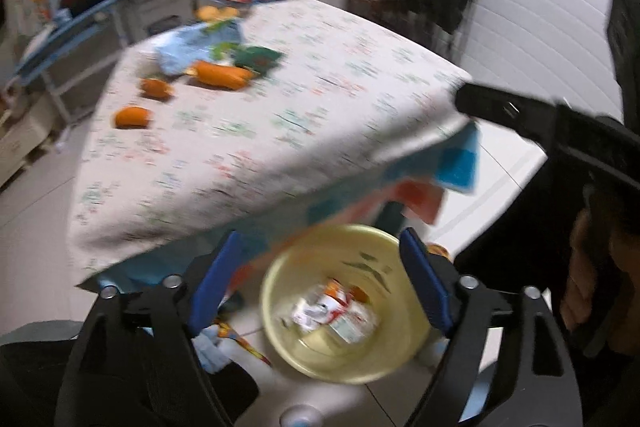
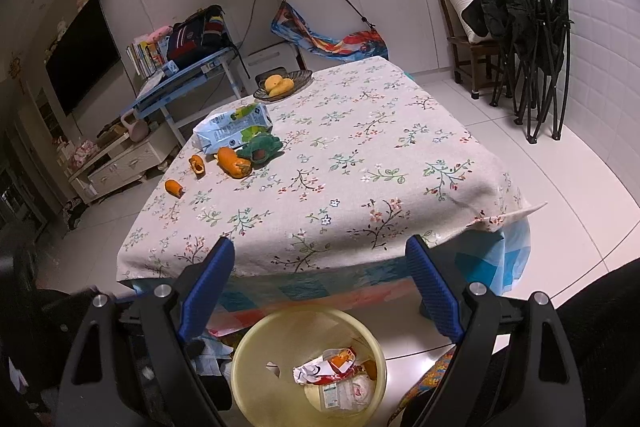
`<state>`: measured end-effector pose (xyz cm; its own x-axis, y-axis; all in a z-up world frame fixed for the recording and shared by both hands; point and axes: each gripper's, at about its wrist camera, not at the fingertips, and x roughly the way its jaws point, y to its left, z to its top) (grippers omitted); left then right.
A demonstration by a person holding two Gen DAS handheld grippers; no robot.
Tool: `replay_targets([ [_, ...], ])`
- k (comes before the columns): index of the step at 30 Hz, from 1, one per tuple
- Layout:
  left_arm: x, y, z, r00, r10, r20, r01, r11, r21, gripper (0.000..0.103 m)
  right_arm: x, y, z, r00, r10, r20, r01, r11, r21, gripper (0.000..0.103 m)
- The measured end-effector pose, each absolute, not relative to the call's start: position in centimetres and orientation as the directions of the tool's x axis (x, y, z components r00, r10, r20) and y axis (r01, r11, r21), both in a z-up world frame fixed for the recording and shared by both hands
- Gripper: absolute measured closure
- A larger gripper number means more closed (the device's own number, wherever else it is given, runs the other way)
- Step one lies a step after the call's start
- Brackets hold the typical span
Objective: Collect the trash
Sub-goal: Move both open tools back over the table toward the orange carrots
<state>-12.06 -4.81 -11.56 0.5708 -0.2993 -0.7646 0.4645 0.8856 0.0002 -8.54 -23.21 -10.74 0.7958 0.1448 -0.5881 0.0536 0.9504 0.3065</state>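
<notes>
Left hand-held gripper (image 1: 320, 283): blue fingers spread wide, nothing between them; it hangs over the bin, below the near edge of the tabletop. This view is blurred.
Right hand-held gripper (image 2: 324, 287): blue fingers spread wide, holding nothing; it also hangs above the bin, facing the tabletop. In the left wrist view, its black body (image 1: 560, 131) shows at the right edge, near the tabletop's corner.
Tabletop (image 2: 360, 187): covered by a floral cloth, with a blue and pink patterned cloth hanging beneath its near edge.
Orange peels: three pieces on the far left part of the tabletop. A small piece (image 2: 174, 187) lies nearest the left edge, a second small piece (image 2: 197, 163) sits just behind it, and a larger piece (image 2: 234, 163) lies to their right.
Carton (image 2: 232, 129): light blue, crumpled, lying on its side behind the peels.
Green wrapper (image 2: 262, 147): just right of the larger peel, touching the carton.
Fruit plate (image 2: 283, 85): dark dish holding yellow fruit, at the far edge of the tabletop.
Bin (image 2: 308, 367): pale yellow, round, on the floor just in front of the tabletop. Crumpled white and red wrappers (image 2: 332, 371) lie at its bottom.
Folded chairs (image 2: 532, 39): black, leaning against the tiled wall at far right.
</notes>
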Motion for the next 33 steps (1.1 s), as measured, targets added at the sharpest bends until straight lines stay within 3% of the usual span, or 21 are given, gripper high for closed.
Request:
replay_targets([
  [11, -9.9, -1.0, -10.4, 0.664, -0.175, -0.726, 0.245, 0.97, -0.01, 0.015, -8.7, -23.1, -11.1, 0.791, 0.145, -0.594, 0.048, 0.953, 0.298, 0.019],
  [33, -8.3, 1.8, -10.0, 0.678, -0.113, -0.726, 0.082, 0.994, -0.078, 0.009, -8.4, -21.8, -11.0, 0.782, 0.156, -0.604, 0.026, 0.959, 0.282, 0.019],
])
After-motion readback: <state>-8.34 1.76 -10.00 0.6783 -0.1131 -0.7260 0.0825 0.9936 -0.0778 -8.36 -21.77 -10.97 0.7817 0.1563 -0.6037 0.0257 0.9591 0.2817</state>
